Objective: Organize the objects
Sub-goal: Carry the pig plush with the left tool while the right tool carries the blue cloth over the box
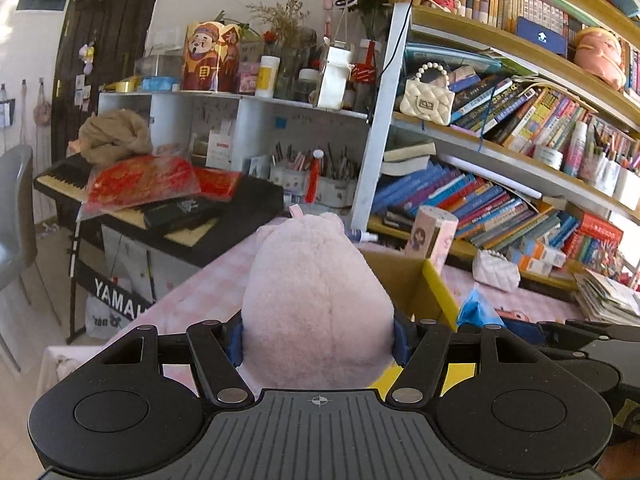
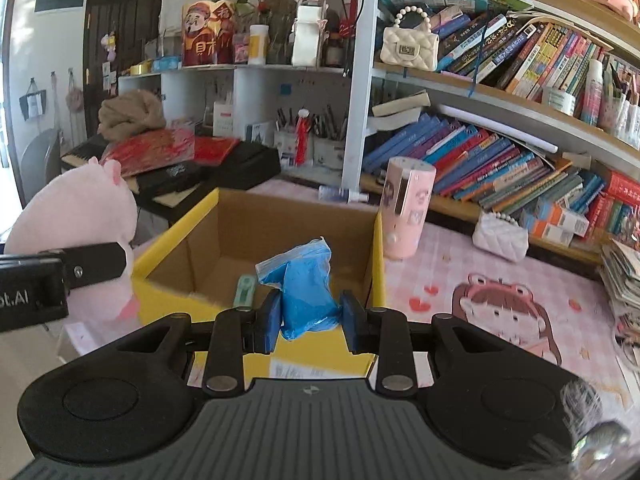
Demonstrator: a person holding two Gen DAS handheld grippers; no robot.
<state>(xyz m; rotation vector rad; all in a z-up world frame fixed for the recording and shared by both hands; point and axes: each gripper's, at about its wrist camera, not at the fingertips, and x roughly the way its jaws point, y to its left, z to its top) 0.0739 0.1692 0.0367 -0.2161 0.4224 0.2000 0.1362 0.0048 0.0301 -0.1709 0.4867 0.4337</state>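
My left gripper [image 1: 318,340] is shut on a pink plush pig [image 1: 316,300] and holds it to the left of an open yellow-rimmed cardboard box [image 1: 436,284]. The pig also shows at the left of the right wrist view [image 2: 76,224]. My right gripper [image 2: 308,314] holds a blue plastic bag [image 2: 306,288] between its blue pads [image 2: 269,318], above the box's [image 2: 176,232] near side. A pale green flat item [image 2: 245,291] lies inside the box.
A pink cylinder [image 2: 406,212] stands behind the box, a white quilted purse [image 2: 500,236] to its right, on the pink tablecloth [image 2: 500,312]. Full bookshelves [image 2: 500,152] rise behind. A keyboard [image 1: 160,208] with red items stands at the left. Stacked papers [image 2: 622,276] lie at the right.
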